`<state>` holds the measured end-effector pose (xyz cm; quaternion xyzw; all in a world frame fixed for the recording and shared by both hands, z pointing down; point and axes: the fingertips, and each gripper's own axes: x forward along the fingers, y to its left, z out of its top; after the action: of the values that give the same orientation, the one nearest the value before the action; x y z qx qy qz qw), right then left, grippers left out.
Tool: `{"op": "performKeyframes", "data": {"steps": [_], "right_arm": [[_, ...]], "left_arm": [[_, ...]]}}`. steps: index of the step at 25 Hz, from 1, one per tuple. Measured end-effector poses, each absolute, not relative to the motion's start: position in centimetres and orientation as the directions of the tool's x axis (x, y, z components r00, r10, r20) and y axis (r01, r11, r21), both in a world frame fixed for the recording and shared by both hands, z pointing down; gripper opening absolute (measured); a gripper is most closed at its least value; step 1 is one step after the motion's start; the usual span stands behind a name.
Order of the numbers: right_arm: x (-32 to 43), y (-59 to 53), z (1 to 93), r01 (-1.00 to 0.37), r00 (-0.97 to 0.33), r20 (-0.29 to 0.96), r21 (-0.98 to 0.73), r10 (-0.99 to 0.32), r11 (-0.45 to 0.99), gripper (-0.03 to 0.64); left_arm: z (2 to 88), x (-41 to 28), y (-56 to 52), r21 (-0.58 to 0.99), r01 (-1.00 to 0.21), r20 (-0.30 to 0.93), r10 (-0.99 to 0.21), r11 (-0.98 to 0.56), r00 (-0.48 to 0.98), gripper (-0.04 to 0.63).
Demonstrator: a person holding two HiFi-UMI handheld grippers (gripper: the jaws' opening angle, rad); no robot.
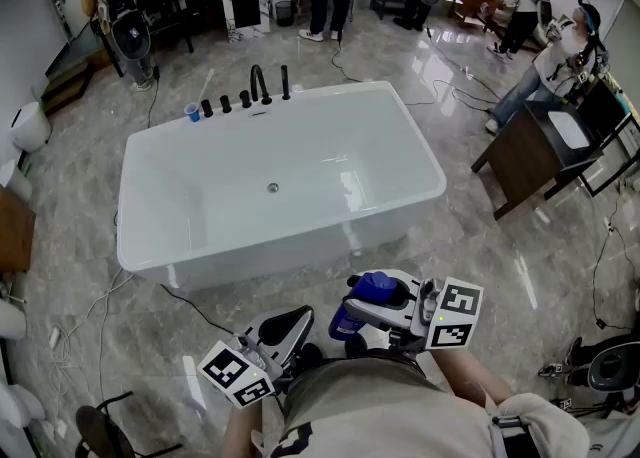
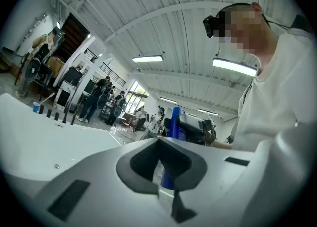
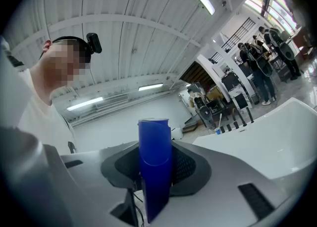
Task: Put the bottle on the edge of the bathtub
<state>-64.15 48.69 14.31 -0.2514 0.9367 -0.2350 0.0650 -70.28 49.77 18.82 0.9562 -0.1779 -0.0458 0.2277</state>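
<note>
A blue bottle (image 1: 362, 304) stands upright between the jaws of my right gripper (image 1: 368, 308), which is shut on it low in the head view, in front of the near rim of the white bathtub (image 1: 290, 234). In the right gripper view the bottle (image 3: 154, 156) fills the gap of the right gripper (image 3: 154, 174), with the tub (image 3: 277, 141) off to the right. My left gripper (image 1: 290, 331) hangs left of the bottle, its jaws drawn together on nothing. In the left gripper view the left gripper (image 2: 166, 181) points at the bottle (image 2: 176, 122), and the tub (image 2: 39, 141) lies to its left.
A black faucet set (image 1: 260, 84) and a small blue cup (image 1: 192, 112) stand on the tub's far rim. A dark wooden cabinet (image 1: 530, 151) stands to the right. Cables (image 1: 190, 308) trail over the marble floor, and several people stand behind the tub.
</note>
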Motion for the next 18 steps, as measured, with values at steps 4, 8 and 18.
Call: {"op": "performKeyframes", "data": {"steps": [4,8,18], "right_arm": [[-65.1,48.9,14.8,-0.478,-0.840,0.013,-0.490,-0.542,0.729,0.150],[-64.8,50.7,15.6,-0.480,-0.833,0.015,-0.516,-0.553,0.709,0.152],[-62.8,52.2,15.1,-0.564,-0.777,0.026,-0.472,-0.629,0.678,0.152]], "left_arm": [[19.4,-71.4,49.9,0.475,-0.274,0.012,-0.305,-0.836,0.952,0.057],[20.5,-70.5,51.7,0.499,-0.248,0.028,-0.270,-0.830,0.962,0.057],[20.1,-67.8,52.7,0.474,-0.159,0.026,-0.167,-0.866,0.986,0.057]]}}
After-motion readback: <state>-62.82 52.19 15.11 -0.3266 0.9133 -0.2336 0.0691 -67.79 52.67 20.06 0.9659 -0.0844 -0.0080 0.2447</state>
